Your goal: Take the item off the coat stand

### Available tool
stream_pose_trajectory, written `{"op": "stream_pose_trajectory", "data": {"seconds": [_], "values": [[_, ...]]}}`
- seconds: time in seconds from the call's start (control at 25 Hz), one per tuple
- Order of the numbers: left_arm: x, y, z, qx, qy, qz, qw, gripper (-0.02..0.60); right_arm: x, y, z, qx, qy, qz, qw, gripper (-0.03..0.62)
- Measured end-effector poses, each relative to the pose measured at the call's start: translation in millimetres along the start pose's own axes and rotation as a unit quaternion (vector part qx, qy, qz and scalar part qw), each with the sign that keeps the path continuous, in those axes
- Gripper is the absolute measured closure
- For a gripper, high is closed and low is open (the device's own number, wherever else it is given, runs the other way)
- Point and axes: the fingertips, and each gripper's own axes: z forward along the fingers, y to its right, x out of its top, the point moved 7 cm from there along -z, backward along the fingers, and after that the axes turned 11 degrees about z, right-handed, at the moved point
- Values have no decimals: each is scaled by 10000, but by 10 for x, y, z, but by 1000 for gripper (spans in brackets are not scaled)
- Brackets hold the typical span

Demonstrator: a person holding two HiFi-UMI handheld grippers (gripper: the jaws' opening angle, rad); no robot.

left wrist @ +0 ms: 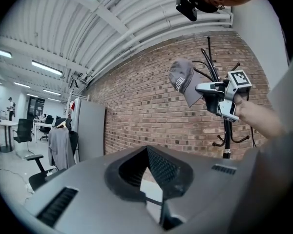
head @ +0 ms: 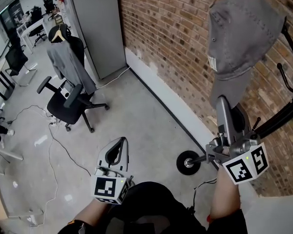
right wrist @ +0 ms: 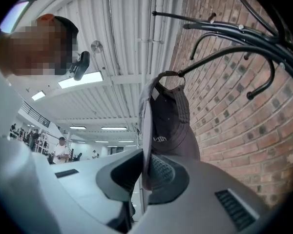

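Note:
A grey cap (head: 241, 38) hangs from a hook of the black coat stand (head: 283, 116) against the brick wall. My right gripper (head: 223, 104) reaches up from below, and its jaws are shut on the cap's brim. In the right gripper view the brim (right wrist: 145, 130) runs down between the jaws of the right gripper (right wrist: 146, 172), and the cap's strap loops over a curved hook (right wrist: 224, 52). My left gripper (head: 121, 141) hangs low over the floor, jaws together and holding nothing. The left gripper view shows the cap (left wrist: 181, 79) and the stand (left wrist: 228, 135) beyond the left gripper (left wrist: 149, 152).
An office chair (head: 71, 106) with a grey jacket on a hanger stands at the left on the concrete floor. A grey cabinet (head: 97, 28) stands against the brick wall (head: 171, 28). Cables (head: 58, 145) trail over the floor. A round black disc (head: 188, 162) lies near the stand.

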Motion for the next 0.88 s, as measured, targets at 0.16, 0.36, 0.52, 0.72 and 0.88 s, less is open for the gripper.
{"op": "stream_pose_trajectory", "data": {"seconds": [0.16, 0.36, 0.52, 0.72, 0.88], "values": [[-144, -74, -105, 176, -215, -85, 9996, 555, -400, -27, 6, 66, -411, 441, 9982, 562], [-299, -88, -206, 294, -388, -104, 9988, 555, -986, -28, -138, -22, -931, 1079, 9898, 562], [-469, -131, -227, 299, -539, -129, 9980, 555, -1466, -73, -260, -180, -1351, 1504, 9792, 562], [-692, -149, -276, 228, -795, -182, 9964, 555, -1978, -212, -463, -353, -1829, 2065, 9606, 562], [-830, -157, -326, 97, -961, -272, 9950, 555, -2281, -409, -669, -452, -2119, 2347, 9476, 562]]}}
